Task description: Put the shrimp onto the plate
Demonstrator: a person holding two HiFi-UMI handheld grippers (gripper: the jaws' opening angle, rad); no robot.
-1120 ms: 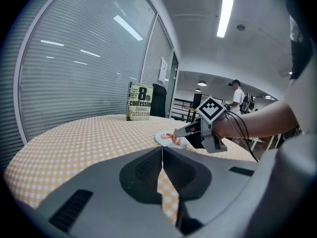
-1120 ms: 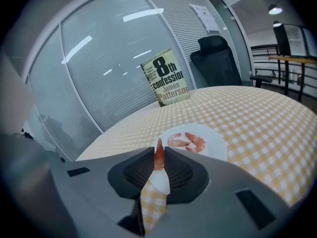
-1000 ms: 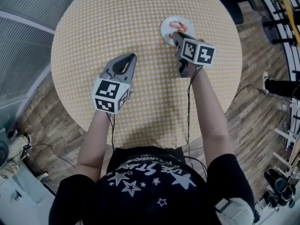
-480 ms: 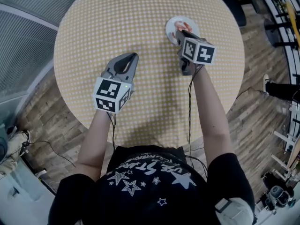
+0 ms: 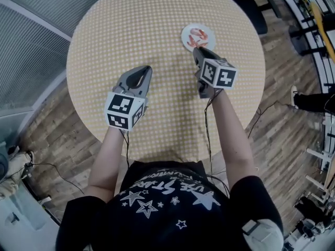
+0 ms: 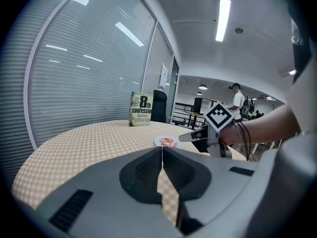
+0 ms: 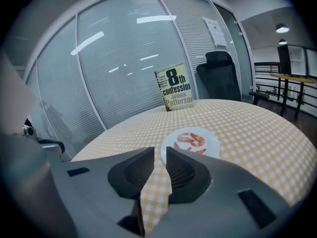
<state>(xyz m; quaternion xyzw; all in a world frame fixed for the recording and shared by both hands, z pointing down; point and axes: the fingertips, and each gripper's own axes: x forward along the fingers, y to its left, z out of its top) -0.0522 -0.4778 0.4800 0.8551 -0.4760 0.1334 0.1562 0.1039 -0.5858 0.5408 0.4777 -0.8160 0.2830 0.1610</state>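
Note:
A small white plate (image 5: 186, 32) lies on the far right part of the round checkered table (image 5: 131, 25), with several orange shrimp (image 5: 198, 36) on it. My right gripper (image 5: 198, 50) hovers just short of the plate's near edge. In the right gripper view the plate (image 7: 213, 144) and shrimp (image 7: 192, 139) sit right beyond its jaws (image 7: 159, 151), which stand a narrow gap apart with nothing between them. My left gripper (image 5: 142, 70) hangs over the table's middle, left of the plate. Its jaws (image 6: 162, 148) touch at the tips and hold nothing. That view also shows the plate (image 6: 159, 141) and the right gripper (image 6: 198, 135).
A paperback book (image 7: 176, 89) stands upright at the table's far edge, and an office chair (image 7: 220, 76) is behind it. Glass walls with blinds run along the left. A person (image 6: 238, 100) stands far off in the room. Wooden floor surrounds the table.
My right gripper has drawn back from over the plate toward the person, so the plate and shrimp now show in full. The left gripper has hardly moved.

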